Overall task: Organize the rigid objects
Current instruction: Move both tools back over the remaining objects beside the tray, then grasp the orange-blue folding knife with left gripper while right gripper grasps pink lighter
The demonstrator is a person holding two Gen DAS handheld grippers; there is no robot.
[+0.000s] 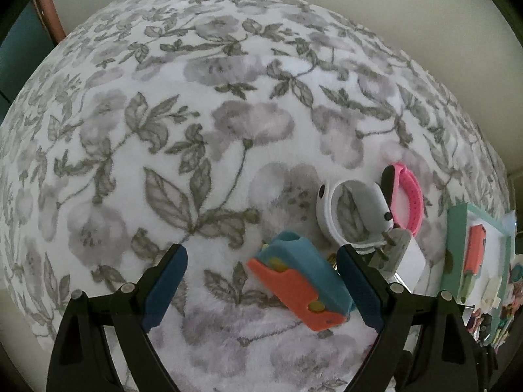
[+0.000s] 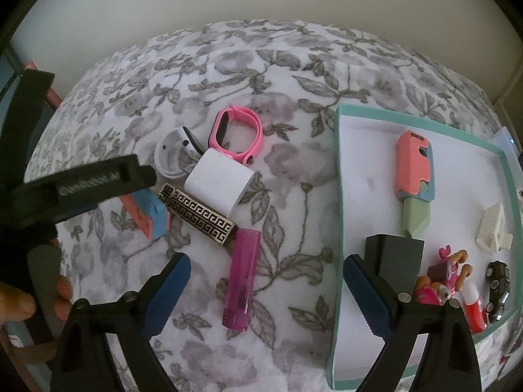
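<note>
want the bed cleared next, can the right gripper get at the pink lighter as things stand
Probably yes. The right gripper is open, and the pink lighter lies flat on the blanket between its fingers, with nothing on top. Only its far end sits close to the patterned bar.

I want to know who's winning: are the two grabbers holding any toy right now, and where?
No. Both are open and empty: the left gripper straddles the orange-and-blue toy, and the right gripper hangs over the pink lighter.

Home, likely a bedroom. Soft fleecy blanket [image 1: 228, 124] with grey floral print covers the surface, plain pale wall [image 2: 261, 0] behind. Household odds scattered: pink watch band [image 2: 237, 134], lighter [image 2: 242, 277], toys in teal box lid [image 2: 340, 179].
</note>
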